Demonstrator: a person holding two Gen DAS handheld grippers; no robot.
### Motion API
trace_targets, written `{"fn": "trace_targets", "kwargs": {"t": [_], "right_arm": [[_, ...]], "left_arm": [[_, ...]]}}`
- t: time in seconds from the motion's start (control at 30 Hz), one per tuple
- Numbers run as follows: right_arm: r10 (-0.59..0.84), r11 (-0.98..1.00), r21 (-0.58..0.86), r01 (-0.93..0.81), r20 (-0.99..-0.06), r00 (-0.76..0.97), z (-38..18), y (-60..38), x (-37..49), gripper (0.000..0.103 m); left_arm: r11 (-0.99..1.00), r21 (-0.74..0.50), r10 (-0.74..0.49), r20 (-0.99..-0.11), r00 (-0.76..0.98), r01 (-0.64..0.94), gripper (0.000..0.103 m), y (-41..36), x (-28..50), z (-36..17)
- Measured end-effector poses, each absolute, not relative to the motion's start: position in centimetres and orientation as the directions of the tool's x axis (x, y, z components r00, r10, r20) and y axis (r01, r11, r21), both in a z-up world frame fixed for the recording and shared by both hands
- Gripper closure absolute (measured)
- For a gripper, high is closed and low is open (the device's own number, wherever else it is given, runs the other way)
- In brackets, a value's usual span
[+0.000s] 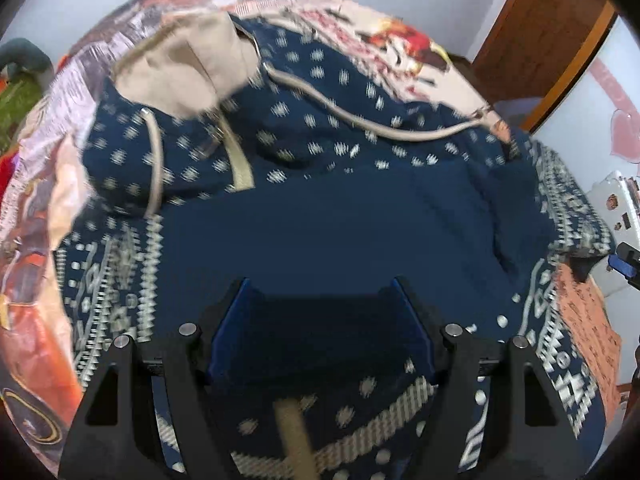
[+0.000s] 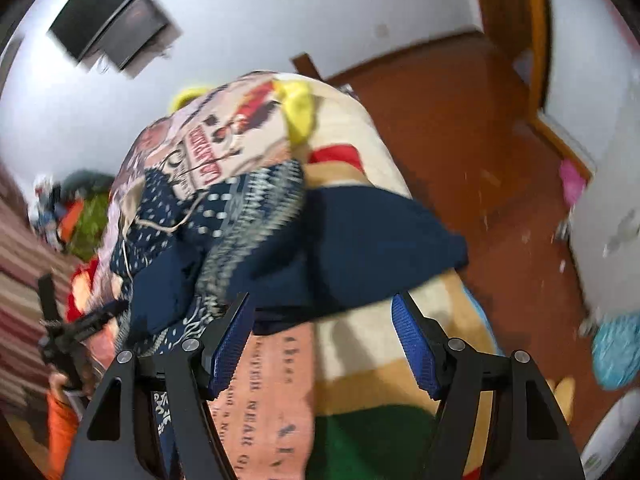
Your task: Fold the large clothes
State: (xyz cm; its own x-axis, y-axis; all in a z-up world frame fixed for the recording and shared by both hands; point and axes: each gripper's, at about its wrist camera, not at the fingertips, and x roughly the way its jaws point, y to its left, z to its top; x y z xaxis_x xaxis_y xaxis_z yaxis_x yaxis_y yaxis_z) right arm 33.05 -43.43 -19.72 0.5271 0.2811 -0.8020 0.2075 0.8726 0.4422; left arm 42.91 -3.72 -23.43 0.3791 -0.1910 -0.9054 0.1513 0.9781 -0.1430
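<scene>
Your left gripper hangs with fingers spread wide over the navy hoodie, nothing pinched. Your right gripper is just as wide; the hoodie's dark hem lies at twelve o'clock, seemingly untouched, though blur obscures it. The hoodie rests on the printed blanket.

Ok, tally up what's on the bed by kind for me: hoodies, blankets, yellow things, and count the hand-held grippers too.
Navy patterned hoodie: 1
Printed blanket under it: 1
Yellow item at the far end of the bed, too blurred to identify: 1
Hand-held grippers: 2, the left and the right, both open with nothing gripped
Total: 5
</scene>
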Motion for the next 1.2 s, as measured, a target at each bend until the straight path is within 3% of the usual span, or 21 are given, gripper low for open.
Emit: {"fn": "trace_targets", "kwargs": {"t": [0.47, 0.57, 0.73, 0.93, 1.2], "right_arm": [[0.378, 0.741, 0.567, 0.358, -0.794, 0.476, -27.1, -46.5, 37.4, 0.034], [0.352, 0.745, 0.556, 0.369, -0.797, 0.49, -27.4, -46.7, 38.2, 0.051], [0.334, 0.751, 0.549, 0.367, -0.795, 0.506, -27.1, -47.3, 39.5, 0.089], [0.249, 0.8, 0.514, 0.309, -0.753, 0.609, -22.0, -47.8, 40.1, 0.096], [0.167, 0.868, 0.464, 0.174, -0.604, 0.779, -8.9, -47.3, 40.7, 0.098]], "left_arm": [[0.982, -0.149, -0.182, -0.918, 0.353, 0.12, 0.028, -4.9, 45.0, -25.3], [0.982, -0.148, -0.179, -0.917, 0.356, 0.114, 0.027, -5.1, 45.3, -25.5], [0.983, -0.148, -0.179, -0.917, 0.357, 0.111, 0.027, -5.3, 45.5, -25.5], [0.984, -0.138, -0.171, -0.915, 0.364, 0.117, 0.028, -4.9, 44.6, -24.4], [0.981, -0.145, -0.188, -0.877, 0.443, 0.128, 0.028, -4.1, 43.0, -20.6]]}}
